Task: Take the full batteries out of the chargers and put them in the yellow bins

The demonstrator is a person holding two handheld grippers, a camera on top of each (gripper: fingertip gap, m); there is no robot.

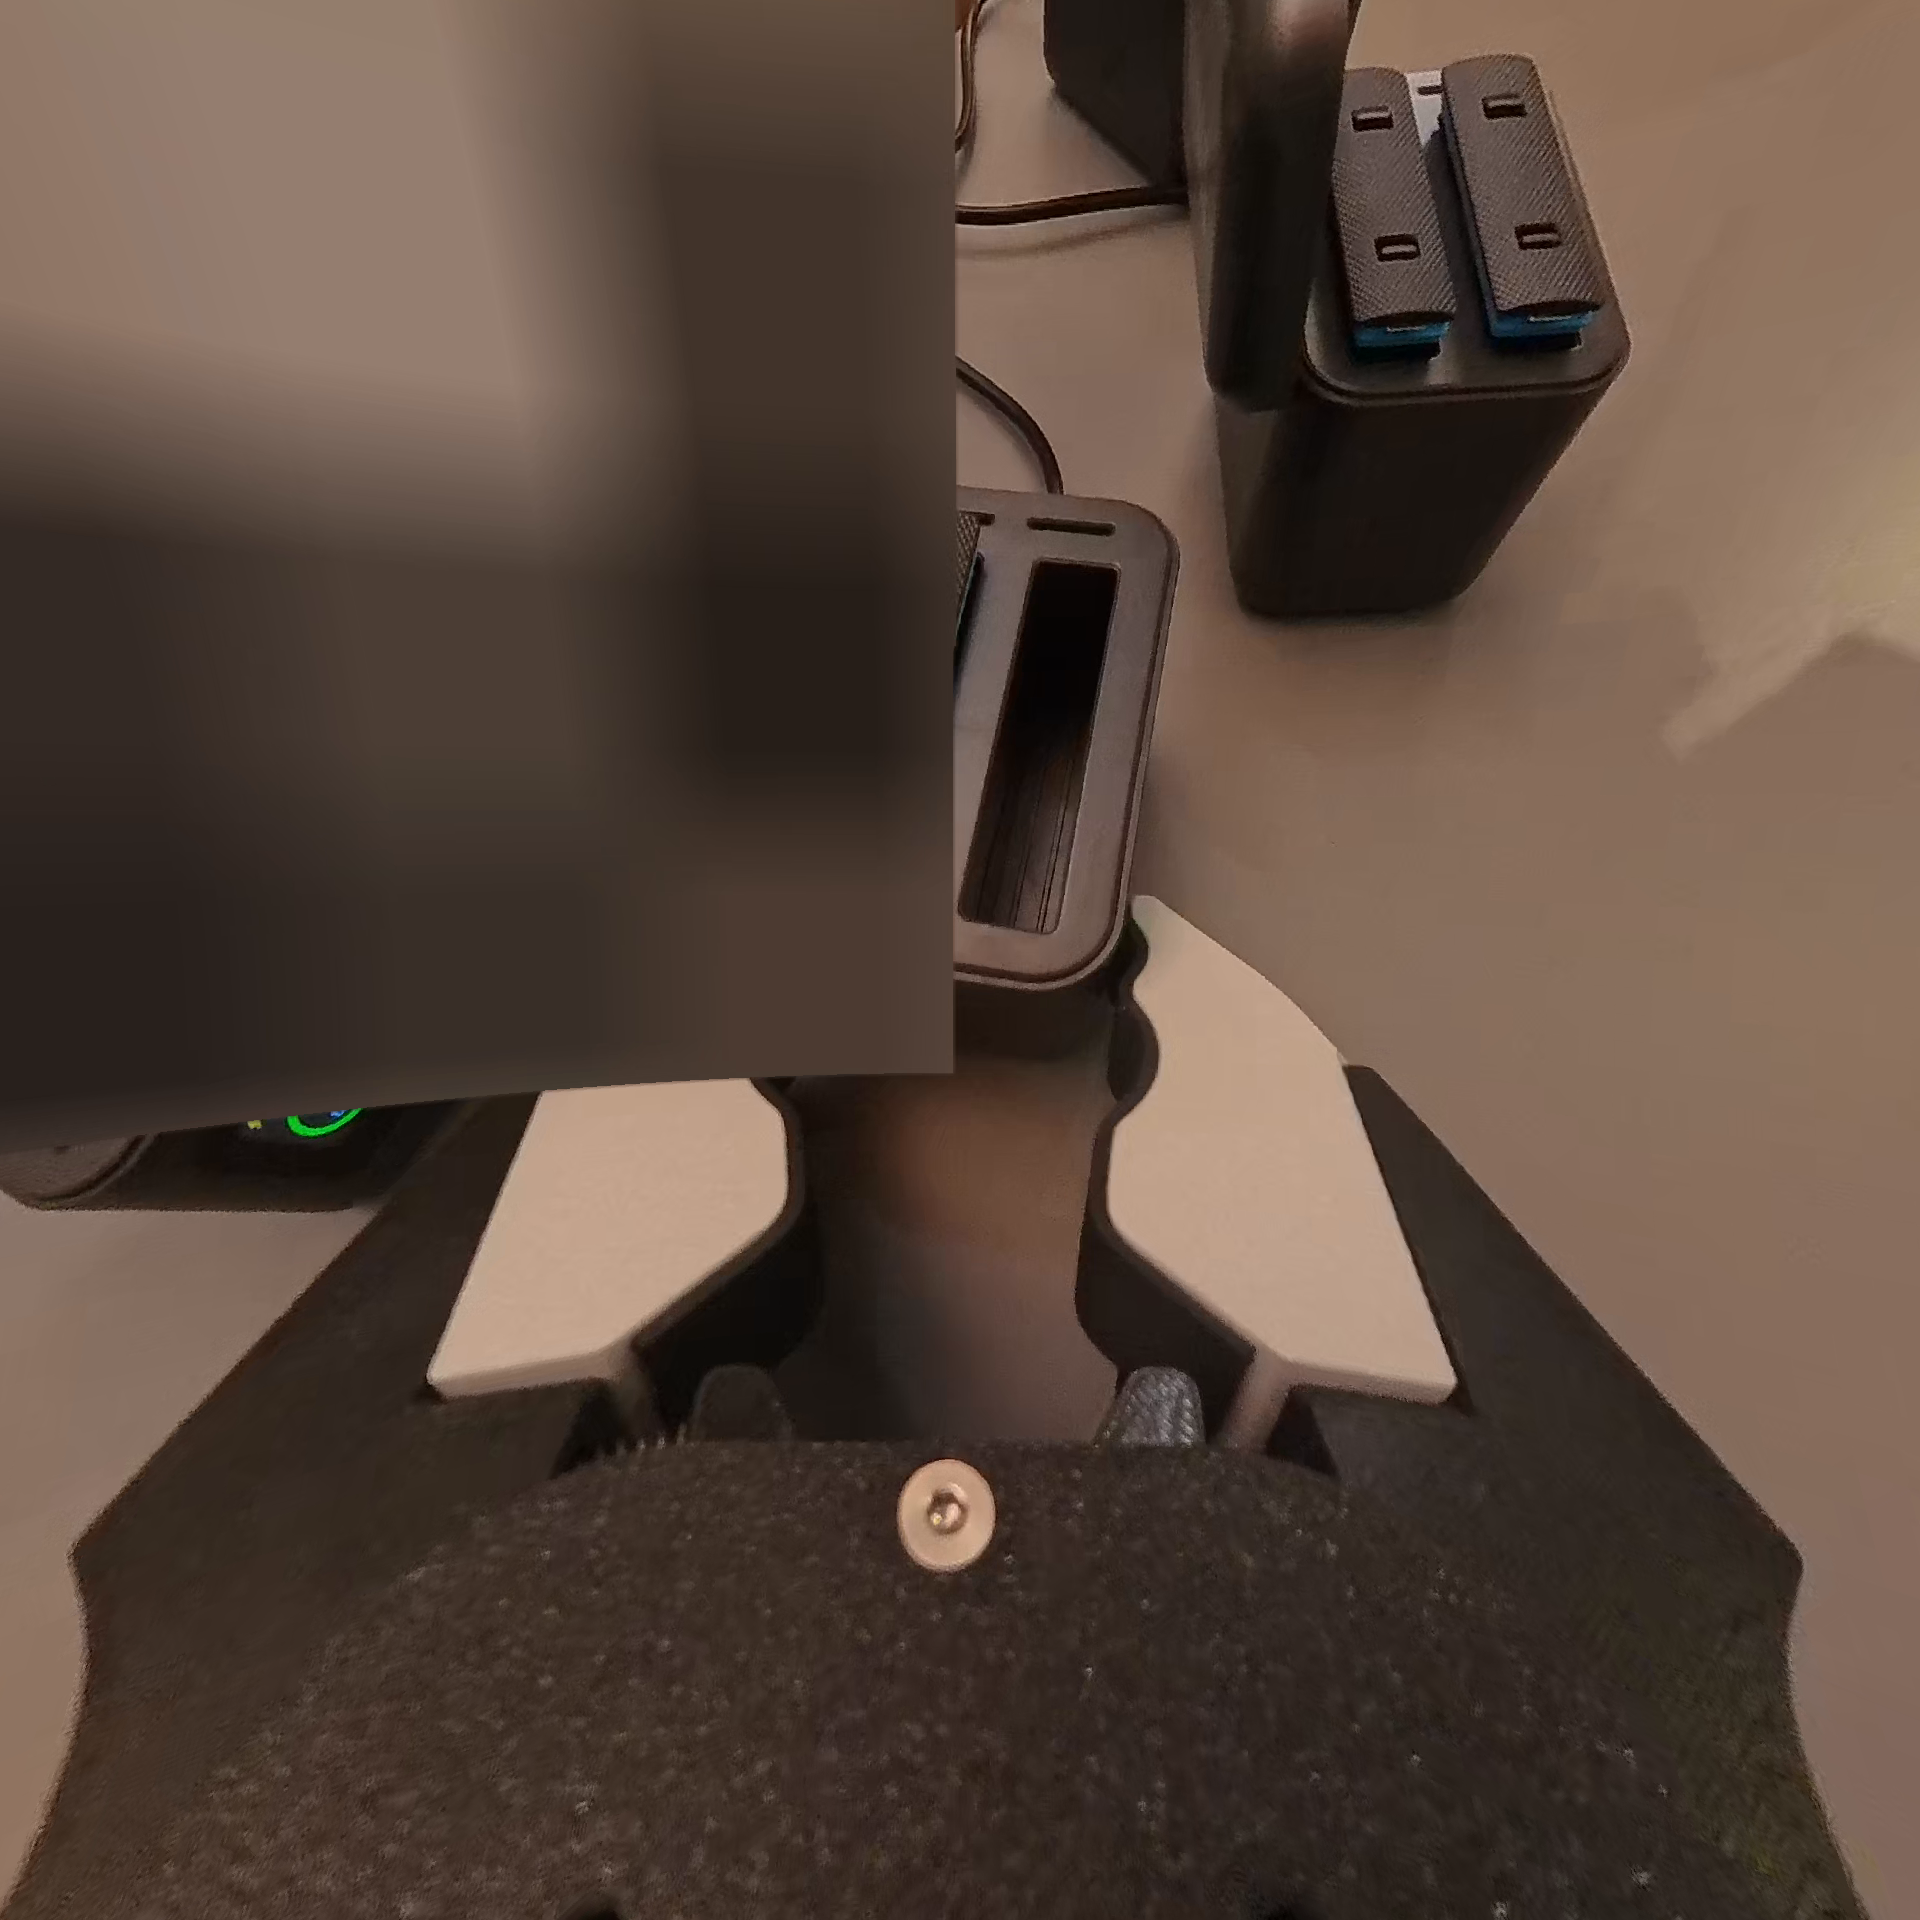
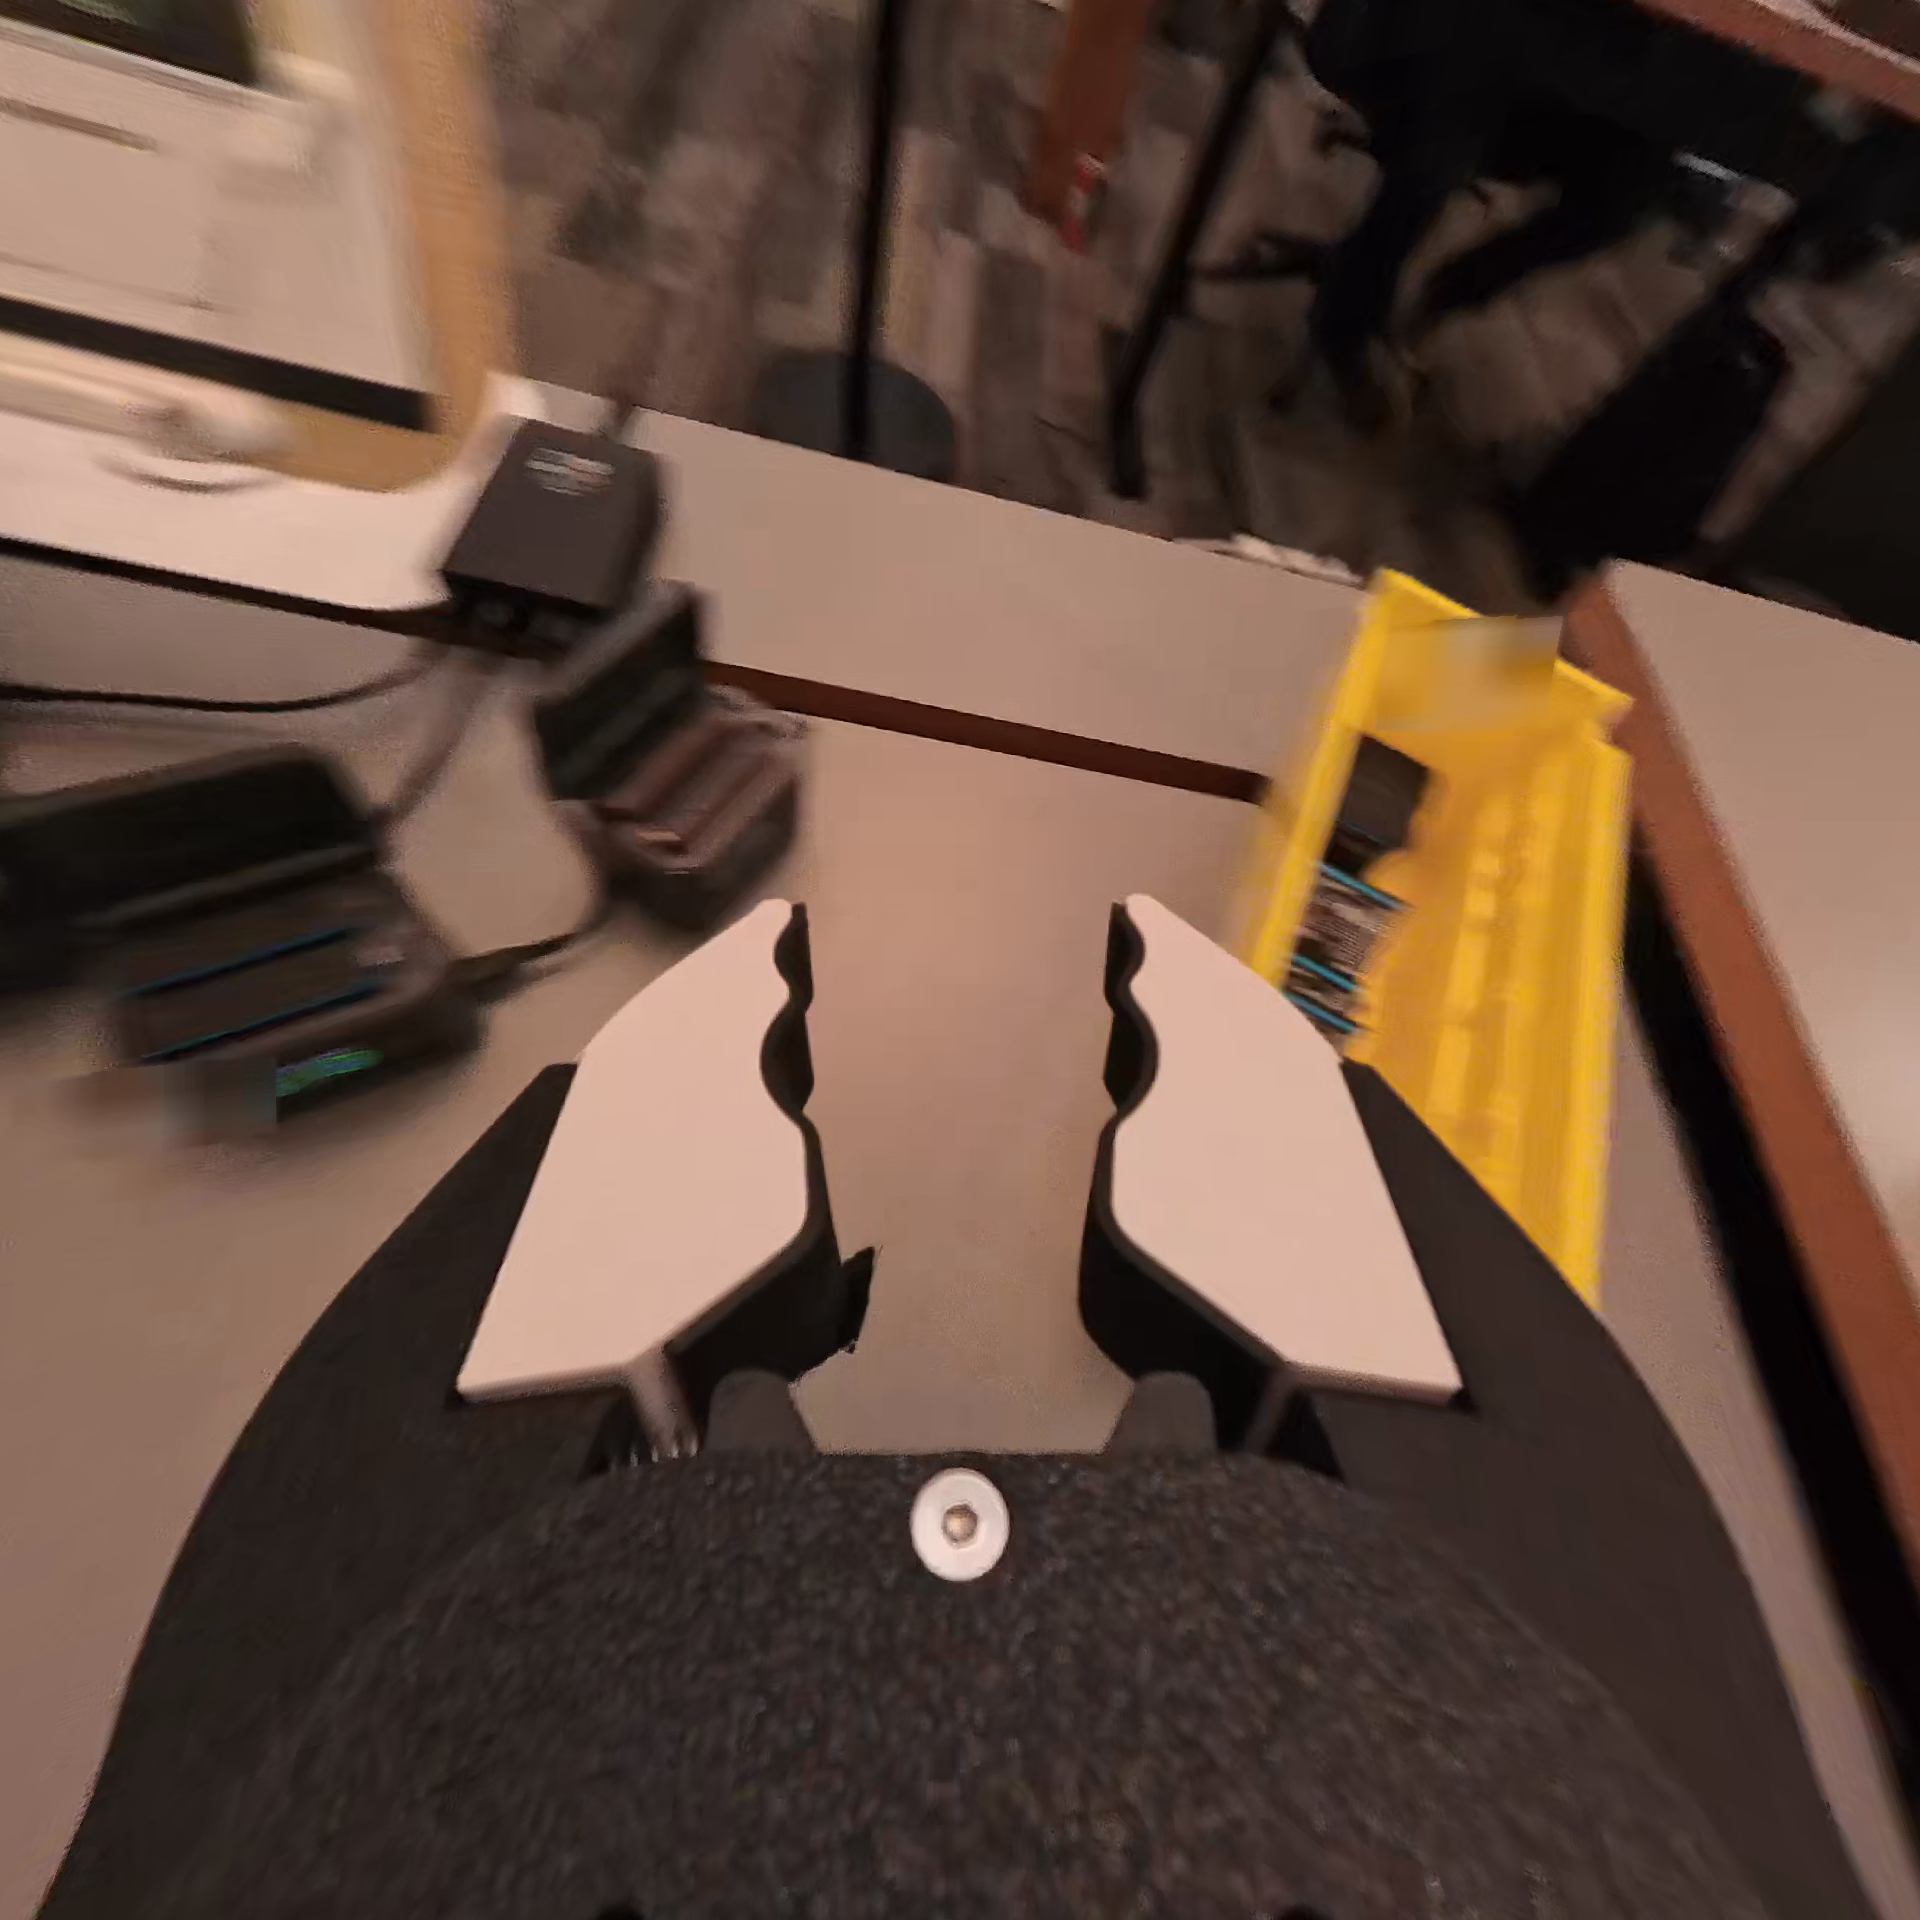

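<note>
At two o'clock of the wide, empty right tool (image 2: pixel 958 1023), batteries (image 2: pixel 1340 940) lie in the yellow bin (image 2: pixel 1507 935); left tool (image 1: pixel 951 1039) gapes before a charger (image 1: pixel 1070 748).

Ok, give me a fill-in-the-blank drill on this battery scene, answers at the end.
1. The far charger holds ___ batteries standing in its top.
2. The visible slot of the near charger is ___.
3. The bin on the table is coloured ___.
4. The right gripper holds ___ between its fingers.

Missing words: two; empty; yellow; nothing
</note>
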